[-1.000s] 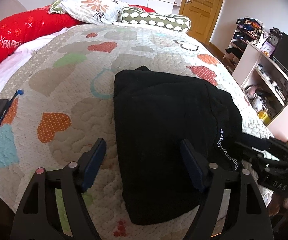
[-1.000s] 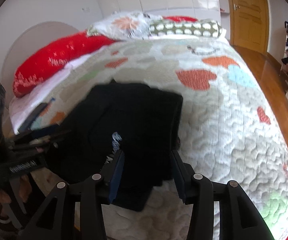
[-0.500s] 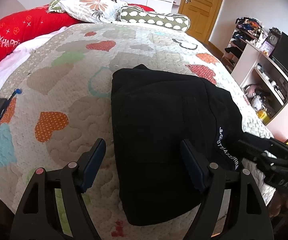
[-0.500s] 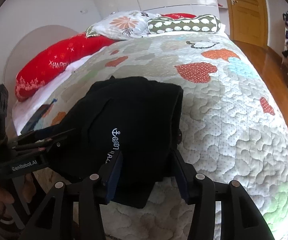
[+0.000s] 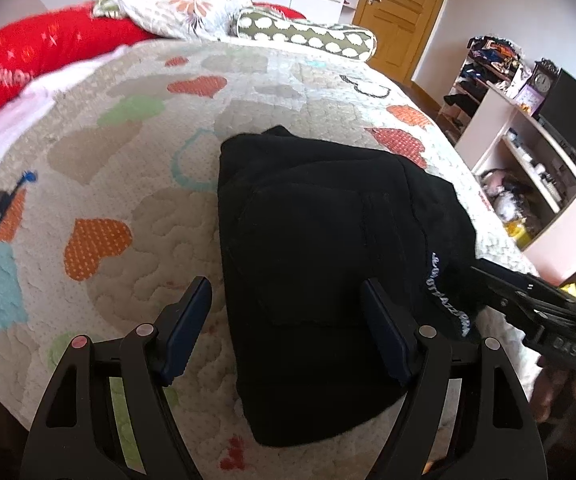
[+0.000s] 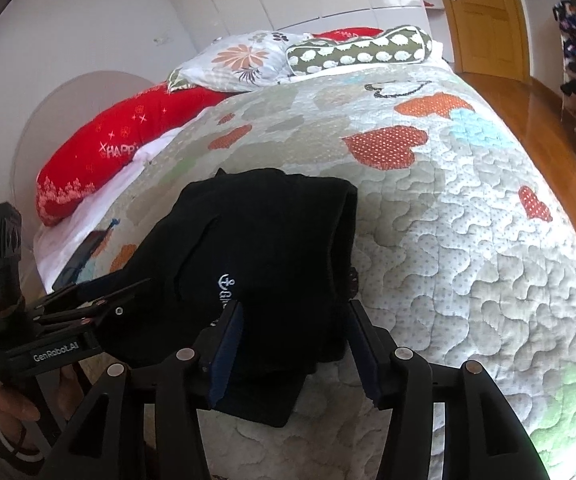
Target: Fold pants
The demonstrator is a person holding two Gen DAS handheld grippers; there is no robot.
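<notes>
In the left wrist view, the black pants (image 5: 319, 264) lie as a compact folded bundle on the heart-patterned quilt (image 5: 128, 184) of the bed, toward its near edge, with a line of white lettering running down their right side. The left gripper (image 5: 286, 328) hovers low over the near left part of the bundle, its jaws spread wide and holding nothing; one finger hangs over bare quilt, the other over the cloth. At the right edge of this view the right gripper (image 5: 487, 276) reaches in beside the lettering, though its tips are too dark against the cloth to read there. A red pillow (image 5: 40, 56) and a dotted green bolster (image 5: 307, 36) sit at the far end of the bed. In the right wrist view, the right gripper (image 6: 295, 340) shows its jaws apart and empty over the bundle's near right corner, where a lower layer sticks out from under the top fold. The left gripper (image 6: 100, 300) comes in from the left side. The folding looks nearly finished, the step in hand seeming to be release and check. The next move likely calls for tucking that protruding layer or smoothing the top.
</notes>
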